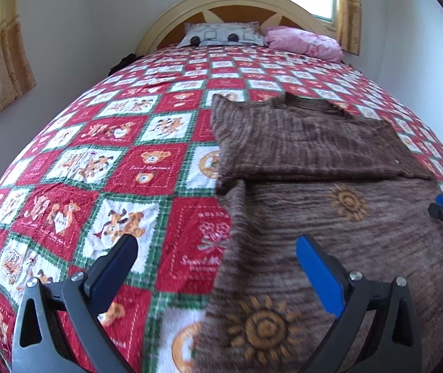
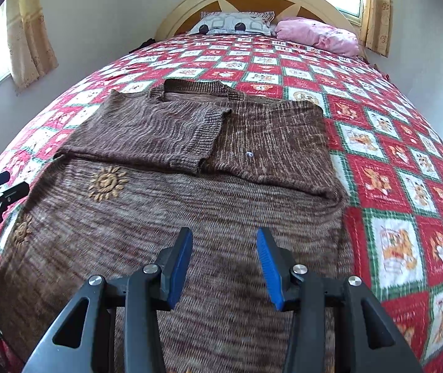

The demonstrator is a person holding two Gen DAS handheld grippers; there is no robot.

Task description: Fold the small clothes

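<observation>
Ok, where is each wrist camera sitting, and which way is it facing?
Left wrist: low over the brown knitted sweater's left edge, facing the cream headboard; open left gripper shows.
Right wrist: over the sweater's hem, same heading; open right gripper shows.
Shared: sweater, red checked bedspread, pink pillow, each other's gripper.

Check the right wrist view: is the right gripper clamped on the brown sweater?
No. The right gripper hangs above the brown sweater with its blue-padded fingers spread apart and nothing between them.
</observation>
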